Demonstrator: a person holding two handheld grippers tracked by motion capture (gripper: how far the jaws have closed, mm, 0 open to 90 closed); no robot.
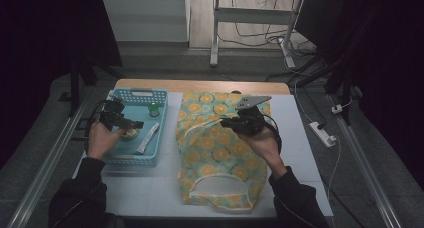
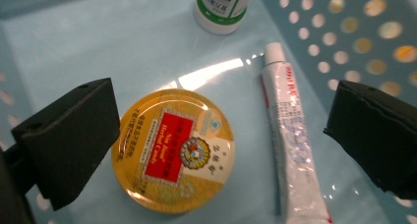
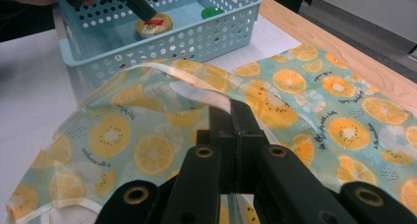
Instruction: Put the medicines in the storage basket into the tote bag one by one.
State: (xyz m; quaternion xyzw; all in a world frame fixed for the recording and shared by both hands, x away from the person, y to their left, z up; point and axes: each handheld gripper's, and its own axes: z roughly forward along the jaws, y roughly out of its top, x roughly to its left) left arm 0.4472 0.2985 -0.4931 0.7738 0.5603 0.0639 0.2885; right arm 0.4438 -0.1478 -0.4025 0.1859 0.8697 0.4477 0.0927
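A round yellow tin (image 2: 173, 150) with a red label lies flat in the blue perforated basket (image 1: 137, 93). My left gripper (image 2: 223, 130) hangs just above it, open, one jaw at the tin's left edge and the other far right beyond a white tube (image 2: 295, 150). From above, the left gripper (image 1: 131, 124) sits over the basket's middle. A fabric bag (image 1: 217, 148) printed with orange slices lies flat at the table's centre. My right gripper (image 3: 230, 111) is shut on the bag's pale handle strap (image 3: 196, 89) and holds it raised off the cloth.
A green-capped white bottle (image 2: 223, 8) stands at the basket's far end. The basket (image 3: 196, 37) sits left of the bag on a white mat (image 1: 165, 188). The wooden table edge (image 1: 200, 85) runs along the back. Cables and a power strip (image 1: 322, 133) lie on the floor at right.
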